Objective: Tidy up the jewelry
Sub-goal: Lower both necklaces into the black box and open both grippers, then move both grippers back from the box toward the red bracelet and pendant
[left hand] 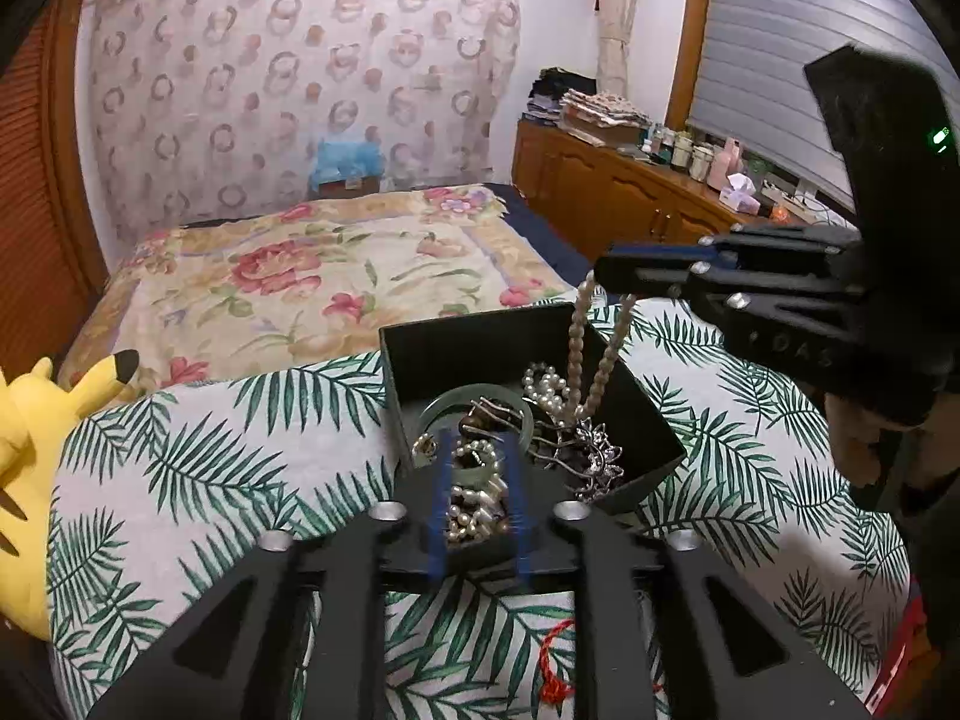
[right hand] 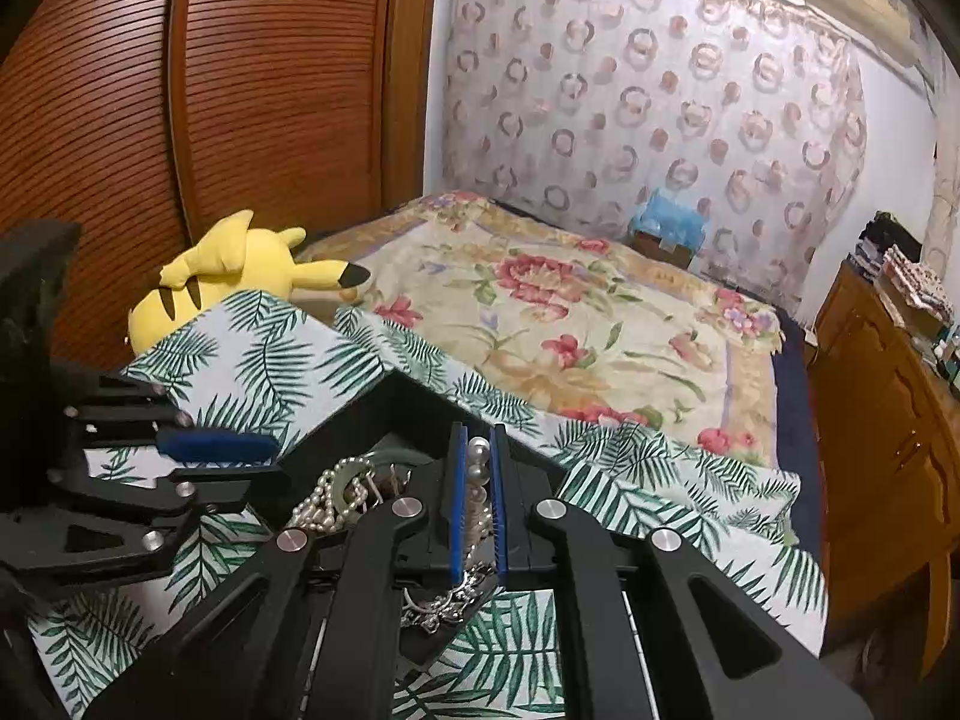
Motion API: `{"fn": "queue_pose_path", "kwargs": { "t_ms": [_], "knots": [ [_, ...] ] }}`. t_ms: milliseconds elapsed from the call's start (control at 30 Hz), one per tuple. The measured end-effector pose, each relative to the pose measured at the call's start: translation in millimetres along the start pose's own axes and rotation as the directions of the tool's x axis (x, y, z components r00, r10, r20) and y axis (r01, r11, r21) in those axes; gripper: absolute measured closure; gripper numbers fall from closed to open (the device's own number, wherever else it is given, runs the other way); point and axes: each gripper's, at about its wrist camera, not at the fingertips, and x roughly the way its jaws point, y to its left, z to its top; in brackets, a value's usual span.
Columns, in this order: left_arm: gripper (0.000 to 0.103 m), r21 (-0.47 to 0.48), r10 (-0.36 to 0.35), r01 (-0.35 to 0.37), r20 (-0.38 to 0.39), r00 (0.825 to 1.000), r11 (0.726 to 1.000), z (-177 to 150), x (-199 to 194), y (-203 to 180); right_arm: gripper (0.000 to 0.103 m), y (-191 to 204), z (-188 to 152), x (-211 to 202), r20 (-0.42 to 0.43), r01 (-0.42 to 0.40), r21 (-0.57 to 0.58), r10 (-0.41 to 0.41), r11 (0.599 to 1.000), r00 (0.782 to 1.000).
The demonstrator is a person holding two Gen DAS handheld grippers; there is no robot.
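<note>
— Blue-padded right gripper [right hand: 478,504], clamped on a pearl necklace [left hand: 591,354]?

— Clamped, yes. Beads pinched between the two blue pads [right hand: 459,498], with one large pearl peeking out above the tips. Seen from the left wrist, lifted over the black box [left hand: 420,360], strand hanging in two lines down into the heap.

— And the left gripper [left hand: 478,501]?

— Jaws parted, nothing gripped. Tips poised over the near end of the box, framing loose pearls [left hand: 474,510] and a small pale ring. Near the jewelry, contact impossible to tell.

— Contents of the box?

— Tangled heap. Pale green bangle [left hand: 444,405] lying flat, a bunch of small white pearls [left hand: 546,387] beside the hanging strand, silver filigree piece [left hand: 591,456] spilling toward the right corner, some dark brown beads in the middle, a small gold-toned charm at the left.

— Look of the lifted strand?

— Cream, slightly oblong beads, evenly sized, taut from the pads down to the pile.

— Around the box?

— Palm-leaf cloth [left hand: 210,450] underneath, red cord [left hand: 555,654] lying on it nearer the camera. Yellow plush toy [right hand: 240,264] off at the cloth's edge, floral bedspread [left hand: 336,276] beyond, wooden dresser [left hand: 606,192] along the wall.
</note>
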Motion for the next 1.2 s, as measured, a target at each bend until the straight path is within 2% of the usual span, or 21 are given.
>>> {"fn": "queue_pose_path", "kwargs": {
  "t_ms": [100, 233, 500, 567, 633, 733, 933, 1200],
  "knots": [
    [0.079, 0.002, 0.004, -0.004, -0.002, 1.000, 1.000, -3, -5, 1, 0.095, 2, -3, 3, -0.008, -0.020, 0.010, 0.020, 1.000, 1.000],
    [0.065, 0.004, 0.015, -0.015, -0.002, 1.000, 1.000, -8, -11, 1, 0.094, 8, -6, 8, -0.017, -0.044, 0.008, 0.044, 0.999, 0.999],
    [0.063, -0.001, 0.015, -0.015, -0.018, 1.000, 1.000, -20, -15, 2, 0.094, 9, -7, 7, -0.006, -0.053, 0.027, 0.054, 0.998, 0.999],
    [0.062, -0.004, 0.016, -0.017, -0.025, 1.000, 1.000, -23, -14, 3, 0.090, 8, -8, 4, 0.001, -0.051, 0.037, 0.051, 0.998, 0.999],
    [0.061, -0.008, 0.017, -0.017, -0.032, 0.999, 1.000, -26, -14, 4, 0.075, 5, -9, -2, 0.016, -0.051, 0.046, 0.051, 0.998, 0.999],
    [0.051, -0.008, 0.024, -0.024, -0.035, 0.999, 1.000, -33, -16, 5, 0.074, 5, -15, -13, 0.036, -0.050, 0.054, 0.049, 0.997, 0.998],
    [0.051, -0.004, 0.007, -0.008, -0.072, 0.997, 1.000, -51, -17, 2, 0.074, 7, -47, -35, 0.025, -0.047, 0.067, 0.045, 0.997, 0.999],
    [0.050, 0.011, -0.013, 0.015, -0.128, 0.992, 1.000, -74, -14, -4, 0.074, 18, -98, -28, -0.084, -0.079, 0.073, 0.085, 0.994, 0.993]
  ]
}}
